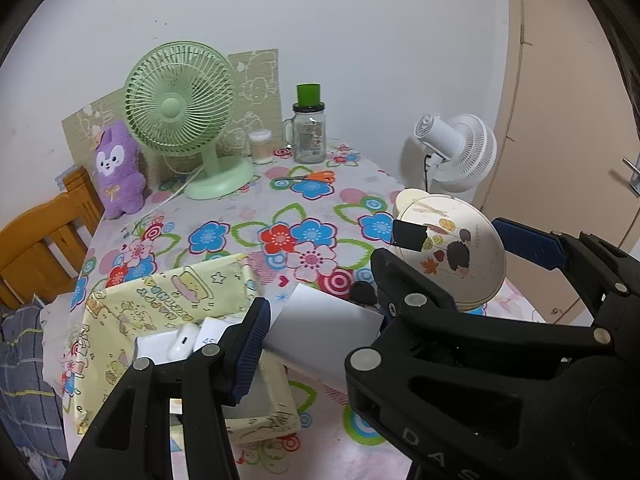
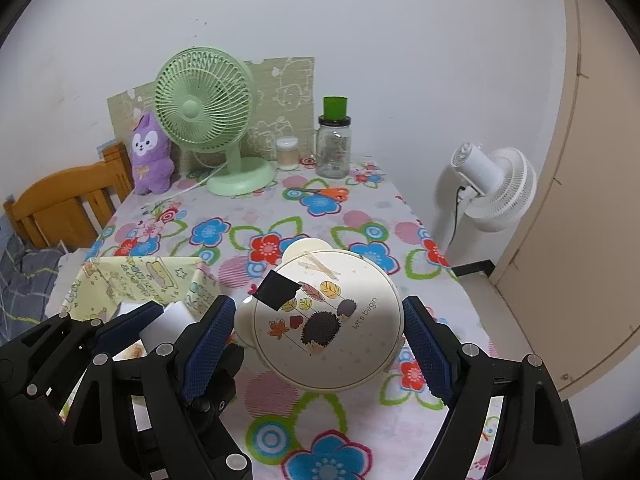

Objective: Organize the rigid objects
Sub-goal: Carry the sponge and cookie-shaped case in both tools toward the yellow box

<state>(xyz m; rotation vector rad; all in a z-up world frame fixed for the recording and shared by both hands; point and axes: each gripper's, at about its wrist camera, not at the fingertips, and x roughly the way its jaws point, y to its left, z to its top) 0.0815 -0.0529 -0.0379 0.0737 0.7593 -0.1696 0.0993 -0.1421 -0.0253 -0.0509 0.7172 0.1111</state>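
Note:
A round cream container (image 2: 324, 320) with a hedgehog print and a black tape patch sits between the fingers of my right gripper (image 2: 320, 348); the blue pads flank it closely, contact is unclear. It also shows in the left wrist view (image 1: 452, 252). My left gripper (image 1: 320, 332) holds a white box (image 1: 324, 332) above the yellow fabric basket (image 1: 120, 304), which holds a white earbud case (image 1: 182, 342) and white boxes. The basket also shows in the right wrist view (image 2: 132, 280), with my left gripper (image 2: 148, 328) over it.
The flowered table (image 2: 280, 220) carries a green fan (image 2: 208, 120), a purple plush (image 2: 150, 156), a glass jar with green cup (image 2: 334, 148), a small tub (image 2: 287, 154) and orange scissors (image 2: 320, 192). A white fan (image 2: 496, 184) stands at the right. A wooden chair (image 2: 64, 204) is at the left.

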